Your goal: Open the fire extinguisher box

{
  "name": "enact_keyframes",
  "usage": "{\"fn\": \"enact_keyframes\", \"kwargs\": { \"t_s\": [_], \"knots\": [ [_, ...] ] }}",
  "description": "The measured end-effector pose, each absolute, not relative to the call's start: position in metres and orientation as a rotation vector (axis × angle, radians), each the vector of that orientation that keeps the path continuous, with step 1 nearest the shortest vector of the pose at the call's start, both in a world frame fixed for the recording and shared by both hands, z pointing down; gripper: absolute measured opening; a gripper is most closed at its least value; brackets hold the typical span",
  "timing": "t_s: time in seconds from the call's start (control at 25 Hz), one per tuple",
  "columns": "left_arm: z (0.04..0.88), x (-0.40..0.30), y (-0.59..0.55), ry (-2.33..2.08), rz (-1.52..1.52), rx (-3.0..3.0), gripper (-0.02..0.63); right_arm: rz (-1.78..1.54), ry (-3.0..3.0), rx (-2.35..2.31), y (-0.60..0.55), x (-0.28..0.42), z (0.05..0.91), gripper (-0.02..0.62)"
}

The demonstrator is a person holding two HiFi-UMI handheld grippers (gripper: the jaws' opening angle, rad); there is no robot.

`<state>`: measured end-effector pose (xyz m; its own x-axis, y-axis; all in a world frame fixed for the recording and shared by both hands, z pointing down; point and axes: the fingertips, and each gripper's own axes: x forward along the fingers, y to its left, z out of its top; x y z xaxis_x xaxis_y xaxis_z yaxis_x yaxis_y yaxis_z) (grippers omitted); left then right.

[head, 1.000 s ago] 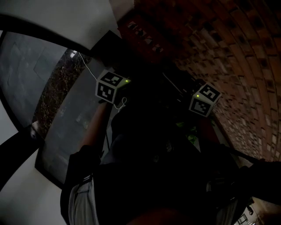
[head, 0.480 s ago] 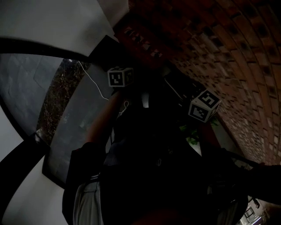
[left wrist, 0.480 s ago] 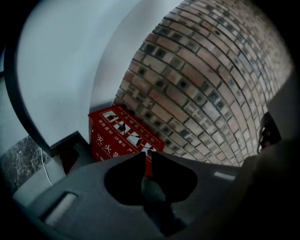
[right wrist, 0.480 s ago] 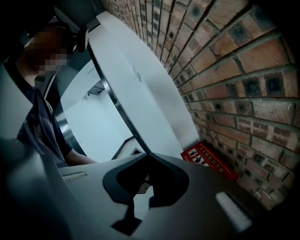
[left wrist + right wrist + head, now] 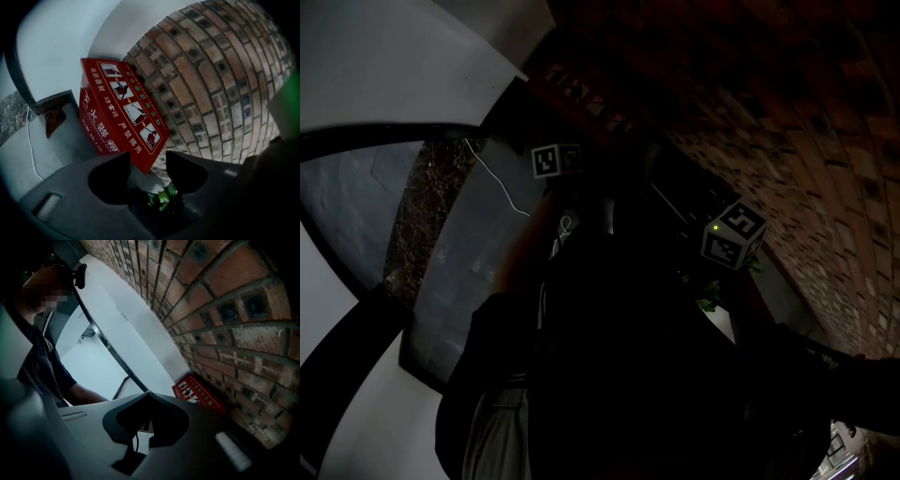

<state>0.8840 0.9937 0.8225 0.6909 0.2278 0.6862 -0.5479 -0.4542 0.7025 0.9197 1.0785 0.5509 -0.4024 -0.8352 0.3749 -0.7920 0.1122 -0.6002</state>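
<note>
The fire extinguisher box (image 5: 119, 115) is a red case with white pictograms and lettering, tilted, standing where the brick wall meets the white wall. My left gripper (image 5: 147, 159) points at it. Its jaws have just been opening and now stand wide apart, with nothing pressed between them. The box's lower corner shows beyond the gap. In the dark head view the left marker cube (image 5: 556, 159) hangs just below the box (image 5: 581, 94). My right gripper (image 5: 147, 393) is shut and empty, and the box (image 5: 199, 394) lies far ahead of it by the bricks. The right cube (image 5: 733, 234) is off to the right.
A curved brick wall (image 5: 220, 79) runs along the right. A white wall (image 5: 61, 33) and a dark-framed glass panel (image 5: 450, 244) are on the left. A thin white cable (image 5: 492, 178) hangs there. Green plant leaves (image 5: 161, 197) show low down. The person's arm (image 5: 89, 394) is in the right gripper view.
The left marker cube has moved away toward the red box and rolled, showing a different face. The right cube has sunk slightly in the picture.
</note>
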Motion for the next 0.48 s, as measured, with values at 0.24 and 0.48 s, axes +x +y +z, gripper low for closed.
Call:
{"fn": "enact_keyframes", "kwargs": {
  "t_s": [0.24,0.48],
  "knots": [
    [0.856,0.901,0.997,-0.291,0.912,1.725,0.232,-1.198,2.267,-1.746,1.088,0.947,0.564,0.002],
    [0.871,0.902,0.986,-0.343,0.91,1.7,0.227,-1.261,2.207,-1.77,1.094,0.964,0.57,0.002]
  ]
}}
